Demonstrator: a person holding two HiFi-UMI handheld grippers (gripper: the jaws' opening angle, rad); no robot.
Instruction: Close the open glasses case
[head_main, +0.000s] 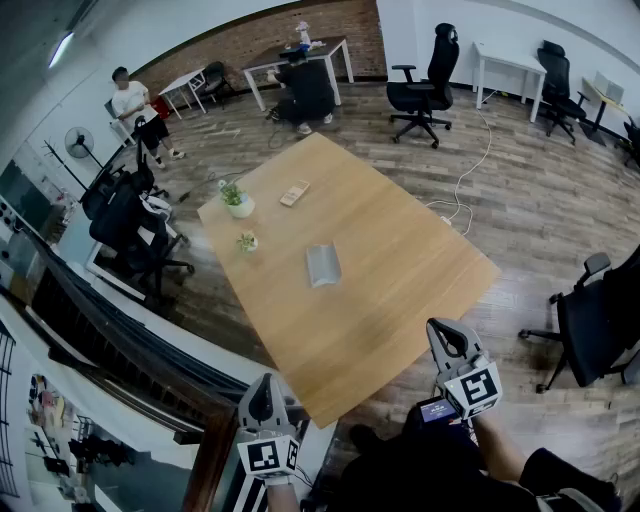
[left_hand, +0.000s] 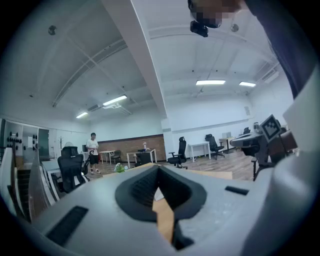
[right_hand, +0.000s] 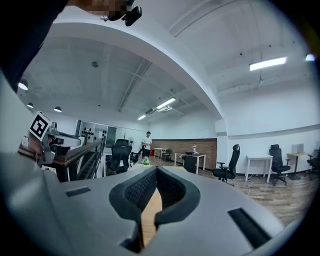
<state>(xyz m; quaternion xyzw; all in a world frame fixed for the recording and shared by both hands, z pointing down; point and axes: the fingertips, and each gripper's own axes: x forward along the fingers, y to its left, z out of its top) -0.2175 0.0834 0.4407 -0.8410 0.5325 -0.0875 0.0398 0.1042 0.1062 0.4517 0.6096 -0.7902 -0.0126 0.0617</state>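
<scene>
potted plant (head_main: 237, 200): on the table (head_main: 400, 270), toward 10 o'clock from the table middle, near the left edge.
small plant (head_main: 247, 241): just at 6 o'clock of the potted plant, apart from it.
left gripper (head_main: 265, 385): at 7 o'clock in the head view, off the near table corner and over the floor. In the left gripper view (left_hand: 157, 167) the jaw tips meet with nothing between them, only tabletop showing through the slot. Empty.
wooden piece (head_main: 294, 193): flat on the table at 11 o'clock from the middle; not part of the task.
glasses case (head_main: 322, 265): grey, lies about mid-table, at 12 to 1 o'clock from the left gripper and 10 to 11 o'clock from the right one, well apart from both. Too small to read the lid angle; it looks laid flat.
right gripper (head_main: 445, 335): at 5 o'clock in the head view, over the near table edge. In the right gripper view (right_hand: 156, 170) the jaws are pressed together and hold nothing.
done: nothing, as I judge it; the case is untouched.
left: all of it. Reach to the case, steady it, fold the lid over, press it closed.
</scene>
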